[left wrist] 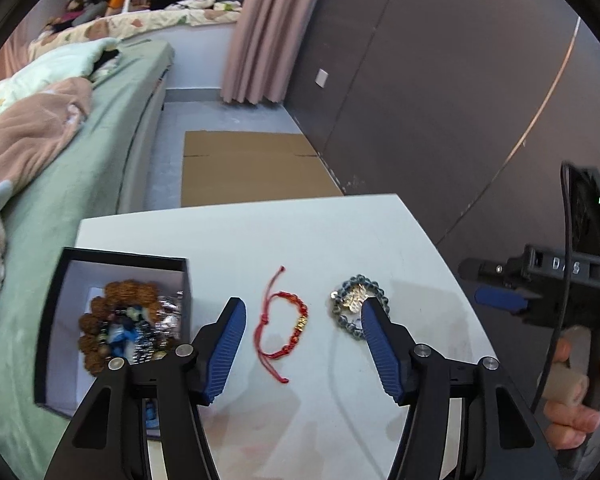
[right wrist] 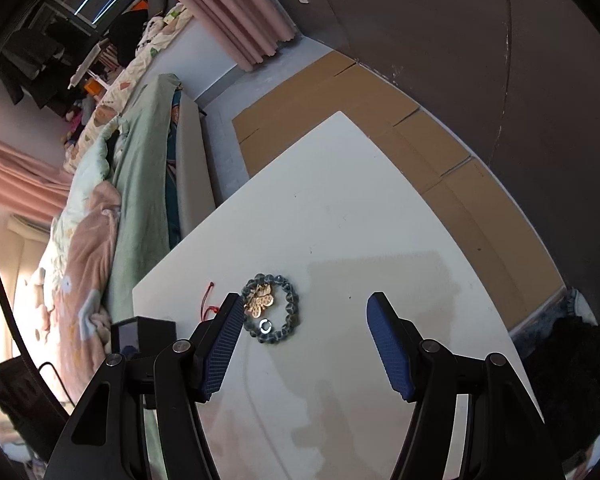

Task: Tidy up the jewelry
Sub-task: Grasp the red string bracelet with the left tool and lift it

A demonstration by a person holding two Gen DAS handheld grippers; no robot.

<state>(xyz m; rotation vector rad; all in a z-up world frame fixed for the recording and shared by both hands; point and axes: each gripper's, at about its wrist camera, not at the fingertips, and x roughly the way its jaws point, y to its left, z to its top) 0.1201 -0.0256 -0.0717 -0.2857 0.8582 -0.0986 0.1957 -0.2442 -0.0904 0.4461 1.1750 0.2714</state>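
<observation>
Left wrist view: white table [left wrist: 260,240]. Left gripper [left wrist: 304,312], jaws partly open and holding nothing, above the red cord bracelet [left wrist: 284,328], which lies between the fingers. Right of the bracelet: grey bead bracelet [left wrist: 358,308]. Left of it: black box [left wrist: 112,320] holding brown bead bracelets [left wrist: 112,312].

Right wrist view: right gripper [right wrist: 304,308], jaws partly open and empty; grey bead bracelet ringing a gold butterfly charm [right wrist: 262,300], just beside the left finger.

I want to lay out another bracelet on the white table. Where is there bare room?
The far half of the table, beyond the red bracelet and grey bead bracelet, is bare, as is the near strip under the left gripper. The left edge by the box is crowded.
</observation>
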